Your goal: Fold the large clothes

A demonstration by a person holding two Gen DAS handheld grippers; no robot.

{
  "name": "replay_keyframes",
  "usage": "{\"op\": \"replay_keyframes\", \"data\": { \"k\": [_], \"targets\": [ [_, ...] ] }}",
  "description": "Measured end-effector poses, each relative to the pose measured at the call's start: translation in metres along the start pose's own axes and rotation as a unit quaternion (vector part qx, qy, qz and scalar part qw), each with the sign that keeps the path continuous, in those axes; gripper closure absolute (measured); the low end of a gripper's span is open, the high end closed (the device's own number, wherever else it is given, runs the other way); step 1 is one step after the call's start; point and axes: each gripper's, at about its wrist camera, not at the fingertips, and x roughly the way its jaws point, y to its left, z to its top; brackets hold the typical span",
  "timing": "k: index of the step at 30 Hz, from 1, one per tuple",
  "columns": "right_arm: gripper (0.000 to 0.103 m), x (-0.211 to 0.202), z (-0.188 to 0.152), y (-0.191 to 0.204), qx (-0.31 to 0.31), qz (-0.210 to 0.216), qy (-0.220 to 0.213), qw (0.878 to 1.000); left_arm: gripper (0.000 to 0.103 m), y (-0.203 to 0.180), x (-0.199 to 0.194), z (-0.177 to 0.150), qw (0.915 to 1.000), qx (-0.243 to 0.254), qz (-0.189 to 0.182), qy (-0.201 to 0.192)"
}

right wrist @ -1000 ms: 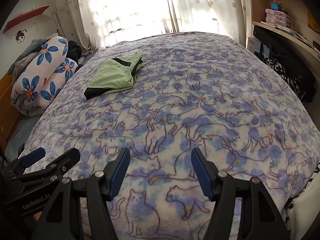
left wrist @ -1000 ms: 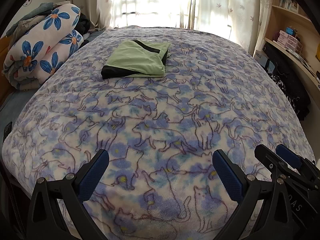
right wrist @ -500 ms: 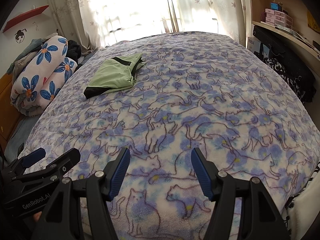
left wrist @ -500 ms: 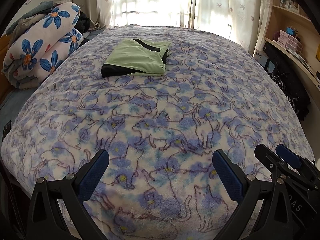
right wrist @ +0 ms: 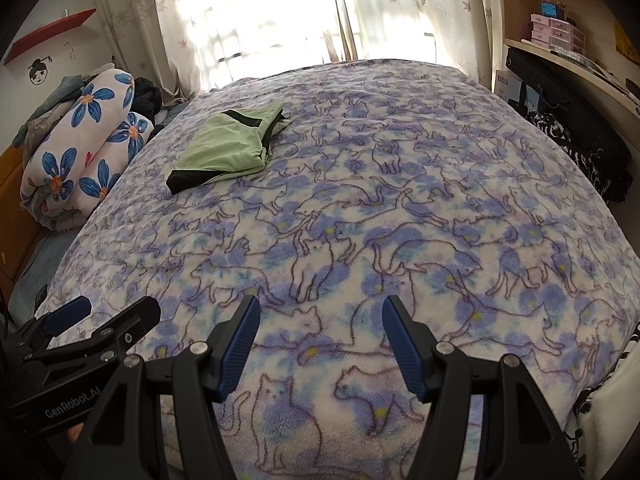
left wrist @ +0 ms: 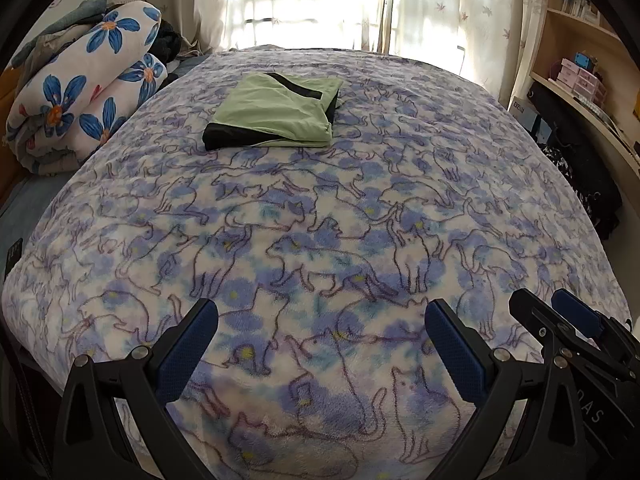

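Note:
A light green garment with black trim lies folded flat on the far left part of the bed. The bed wears a fleece blanket printed with blue cats. My left gripper hovers over the near edge of the blanket, far from the garment, jaws wide open with nothing between them. My right gripper hangs beside it over the same near edge, also open and empty. Each gripper shows at the edge of the other's view.
A rolled white quilt with blue flowers lies along the bed's left side. Shelves and a desk with boxes and dark bags line the right wall. Bright curtained windows stand behind the bed.

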Motion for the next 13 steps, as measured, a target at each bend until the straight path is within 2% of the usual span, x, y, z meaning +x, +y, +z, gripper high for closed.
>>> {"op": "replay_keyframes", "data": {
  "k": [13],
  "targets": [
    [0.039,0.001,0.001,0.002,0.0,-0.001,0.001,1.0,0.001,0.004,0.002,-0.012,1.0,0.0,0.002,0.005]
  ]
}}
